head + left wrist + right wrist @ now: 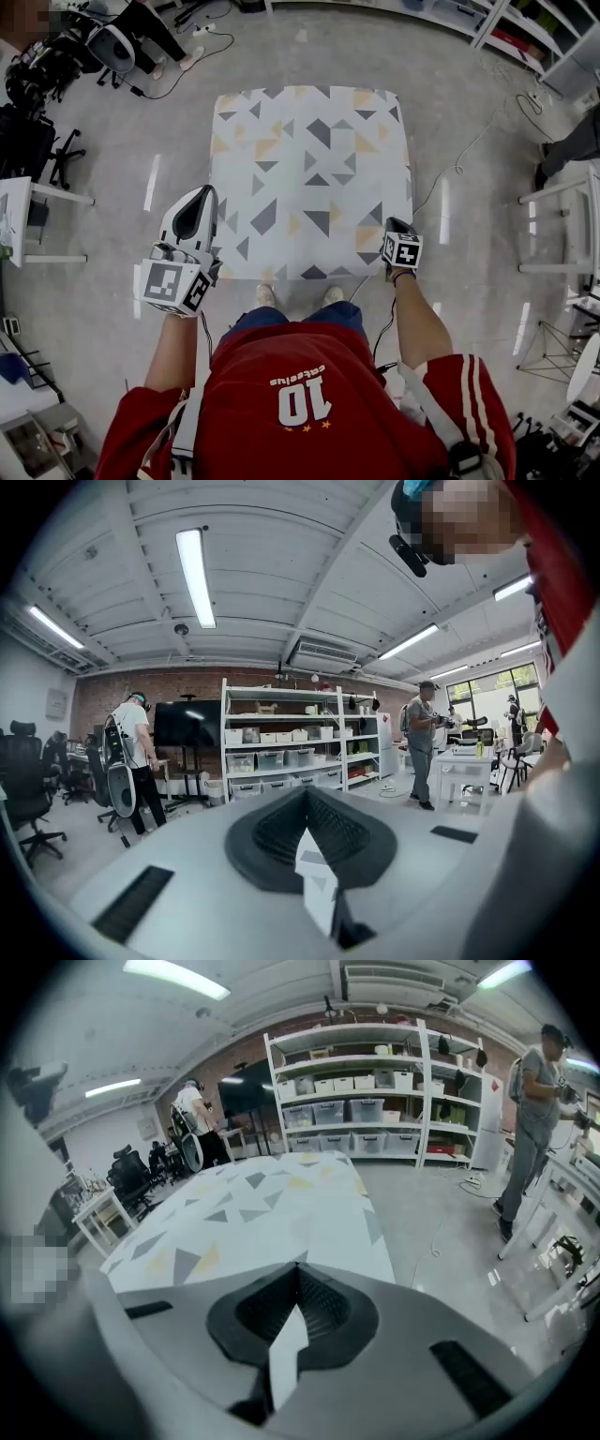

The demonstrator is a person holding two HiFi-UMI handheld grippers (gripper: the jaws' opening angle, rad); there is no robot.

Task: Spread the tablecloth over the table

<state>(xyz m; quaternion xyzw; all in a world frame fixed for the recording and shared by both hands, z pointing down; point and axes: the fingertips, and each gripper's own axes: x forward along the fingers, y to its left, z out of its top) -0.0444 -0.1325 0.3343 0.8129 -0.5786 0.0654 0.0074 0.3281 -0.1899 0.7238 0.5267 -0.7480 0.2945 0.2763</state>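
Note:
A white tablecloth (pixel 309 178) with grey and yellow triangles lies flat over the square table in front of me. My left gripper (pixel 202 193) hangs by the cloth's near left corner. In the left gripper view, the left gripper (pixel 305 797) is shut on a white patterned fold of cloth (pixel 317 885) and points level into the room. My right gripper (pixel 397 225) is at the near right corner. In the right gripper view, the right gripper (pixel 298 1271) is shut on a white strip of cloth (pixel 286 1352), and the tablecloth (pixel 253 1208) stretches ahead.
White side tables stand at the left (pixel 28 220) and right (pixel 562 225). Office chairs (pixel 42 141) and a person (pixel 155 33) are at the back left, and shelving (pixel 525 37) at the back right. A cable (pixel 469 141) runs over the floor right of the table.

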